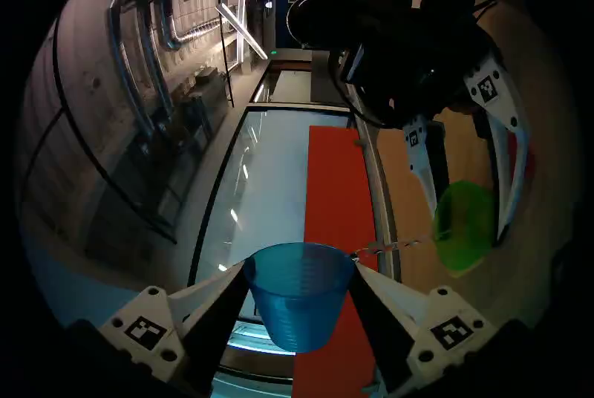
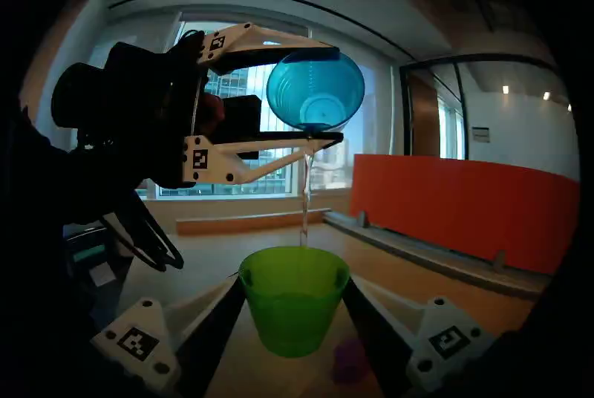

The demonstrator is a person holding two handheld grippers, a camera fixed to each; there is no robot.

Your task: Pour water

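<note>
My left gripper (image 1: 299,288) is shut on a blue translucent cup (image 1: 299,295), tipped on its side. In the right gripper view that same left gripper (image 2: 315,90) holds the blue cup (image 2: 315,90) high, mouth toward the camera, and a thin stream of water (image 2: 305,197) falls from its rim. Below it, my right gripper (image 2: 294,309) is shut on an upright green cup (image 2: 294,309) that catches the stream. In the left gripper view the right gripper (image 1: 466,223) and its green cup (image 1: 464,223) sit off to the right.
An orange partition (image 2: 468,209) runs along the right of a wooden table (image 2: 416,279). Large windows (image 2: 245,138) stand behind. A purple object (image 2: 347,361) lies on the table under the green cup. The person's dark sleeve and cables (image 2: 111,197) fill the left.
</note>
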